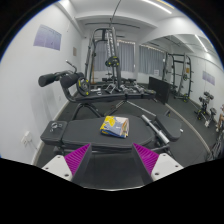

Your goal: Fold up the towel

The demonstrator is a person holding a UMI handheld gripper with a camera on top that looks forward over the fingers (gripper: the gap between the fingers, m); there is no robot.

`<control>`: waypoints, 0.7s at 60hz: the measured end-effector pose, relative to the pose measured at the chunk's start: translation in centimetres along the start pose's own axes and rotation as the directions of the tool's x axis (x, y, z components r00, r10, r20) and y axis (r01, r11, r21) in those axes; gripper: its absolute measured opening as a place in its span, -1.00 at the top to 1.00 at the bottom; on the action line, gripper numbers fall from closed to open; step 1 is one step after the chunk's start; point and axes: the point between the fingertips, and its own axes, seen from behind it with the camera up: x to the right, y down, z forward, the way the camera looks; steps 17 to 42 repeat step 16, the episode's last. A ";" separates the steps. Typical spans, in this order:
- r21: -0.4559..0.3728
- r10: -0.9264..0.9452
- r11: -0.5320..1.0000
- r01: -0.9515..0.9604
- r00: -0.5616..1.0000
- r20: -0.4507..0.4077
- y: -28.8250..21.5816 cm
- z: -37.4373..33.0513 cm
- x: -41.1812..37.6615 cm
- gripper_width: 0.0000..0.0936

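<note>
Tongs (111,158) spread wide, gripping nothing, over a dark counter (95,140) with a small box (114,125); gym machines (110,65) fill the room

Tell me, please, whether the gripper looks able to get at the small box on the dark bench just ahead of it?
Probably yes: the gripper is open, and the small box sits on the dark bench beyond the fingers with nothing visible between them.
</note>
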 end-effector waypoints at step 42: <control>0.034 -0.034 0.999 0.034 0.999 -0.003 -0.6 -1.7 -1.2 -0.83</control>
